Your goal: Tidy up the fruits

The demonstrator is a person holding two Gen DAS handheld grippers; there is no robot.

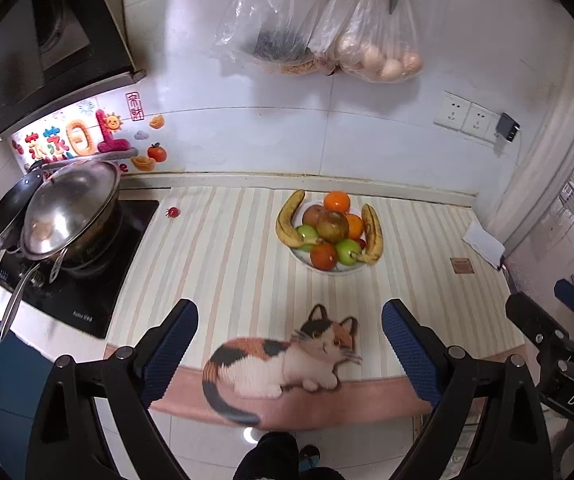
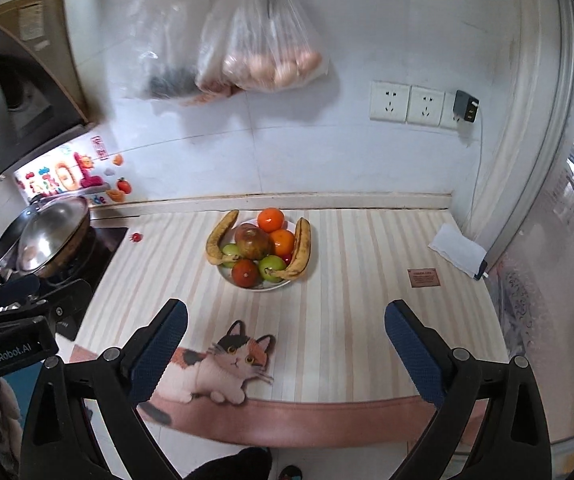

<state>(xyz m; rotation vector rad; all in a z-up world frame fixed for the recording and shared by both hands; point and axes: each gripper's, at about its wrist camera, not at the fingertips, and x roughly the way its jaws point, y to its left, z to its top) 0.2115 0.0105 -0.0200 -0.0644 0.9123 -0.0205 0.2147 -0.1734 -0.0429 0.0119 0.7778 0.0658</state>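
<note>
Both hand-held grippers empty, jaws wide apart: left hand-held gripper [image 1: 290, 332] and right hand-held gripper [image 2: 286, 330] hover over near edge of the table [image 2: 367, 320]. Fruit plate [image 2: 265, 286] sits mid-table toward the wall, piled with bananas [image 2: 301, 250], oranges [image 2: 271, 219], apples [image 2: 271, 267]; well apart from both.

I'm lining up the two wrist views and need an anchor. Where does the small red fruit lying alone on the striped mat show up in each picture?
Left wrist view: the small red fruit lies left of centre, on the striped mat's far left edge, beside the black cooktop.
Right wrist view: the same fruit sits far left at mid-height, again by the cooktop.
Shared landmark: the white fruit plate, to its right in both.
</note>
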